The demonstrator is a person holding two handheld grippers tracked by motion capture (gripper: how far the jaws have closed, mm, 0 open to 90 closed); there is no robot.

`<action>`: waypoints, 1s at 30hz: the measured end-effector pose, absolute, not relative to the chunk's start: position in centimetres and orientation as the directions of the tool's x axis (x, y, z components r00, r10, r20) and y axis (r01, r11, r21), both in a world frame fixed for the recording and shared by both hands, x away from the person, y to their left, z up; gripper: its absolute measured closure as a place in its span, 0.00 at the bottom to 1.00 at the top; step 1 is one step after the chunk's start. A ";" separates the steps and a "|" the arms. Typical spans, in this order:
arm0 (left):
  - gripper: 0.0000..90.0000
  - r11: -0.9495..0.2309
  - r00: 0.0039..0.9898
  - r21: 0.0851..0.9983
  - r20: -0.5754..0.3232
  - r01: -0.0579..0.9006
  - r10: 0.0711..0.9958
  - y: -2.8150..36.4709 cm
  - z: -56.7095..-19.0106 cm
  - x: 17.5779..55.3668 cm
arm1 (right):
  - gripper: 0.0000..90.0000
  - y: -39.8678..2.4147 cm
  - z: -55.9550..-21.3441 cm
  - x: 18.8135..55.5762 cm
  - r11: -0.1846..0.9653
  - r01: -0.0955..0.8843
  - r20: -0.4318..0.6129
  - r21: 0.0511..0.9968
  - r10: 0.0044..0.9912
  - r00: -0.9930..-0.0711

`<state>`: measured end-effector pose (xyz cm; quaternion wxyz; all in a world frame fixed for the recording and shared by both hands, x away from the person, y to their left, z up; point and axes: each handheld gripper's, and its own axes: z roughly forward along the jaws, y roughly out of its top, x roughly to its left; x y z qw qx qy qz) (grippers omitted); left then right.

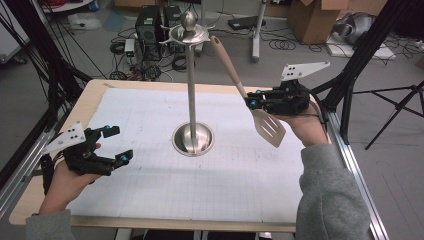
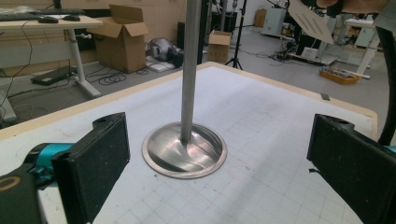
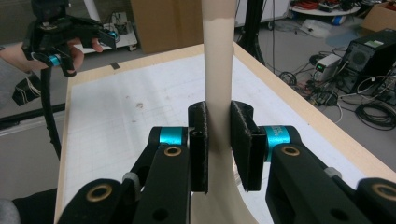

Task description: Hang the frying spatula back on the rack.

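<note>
Slotted spatula (image 1: 260,112) pinched in the right gripper (image 1: 252,100), held aloft right of the metal stand (image 1: 192,85).

Clamped at the neck just above the blade, fingers (image 3: 198,140) pressed on both sides of the beige handle, as seen in the right gripper view. Tilted, handle end up and leaning toward the hooked top of the stand (image 1: 189,32), blade down and clear of the surface (image 1: 150,115). Near the stand's crown but apart from it. Left gripper (image 1: 117,145) low at the left edge of the surface, fingers (image 2: 93,163) spread wide with nothing between them, aimed at the stand's round base (image 2: 184,149), well apart from it.
</note>
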<state>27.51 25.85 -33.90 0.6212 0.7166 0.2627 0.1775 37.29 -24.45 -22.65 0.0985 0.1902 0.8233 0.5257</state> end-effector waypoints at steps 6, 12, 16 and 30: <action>0.07 -0.089 0.798 0.984 -0.070 0.153 0.599 25.9 -33.9 27.5 | 0.86 -24.0 -23.3 37.6 0.367 0.202 0.035 0.908 0.414 -0.910; 0.07 -0.089 0.797 0.984 -0.069 0.153 0.600 25.9 -33.9 27.4 | 0.86 -23.3 -23.7 37.9 0.369 0.204 0.037 0.907 0.413 -0.910; 0.07 -0.088 0.798 0.984 -0.071 0.154 0.598 25.9 -33.9 27.4 | 0.86 -22.8 -23.8 38.0 0.372 0.206 0.037 0.905 0.413 -0.910; 0.07 -0.081 0.795 0.985 -0.075 0.154 0.602 26.2 -33.9 27.1 | 0.86 -20.7 -24.9 39.1 0.387 0.206 0.035 0.899 0.406 -0.913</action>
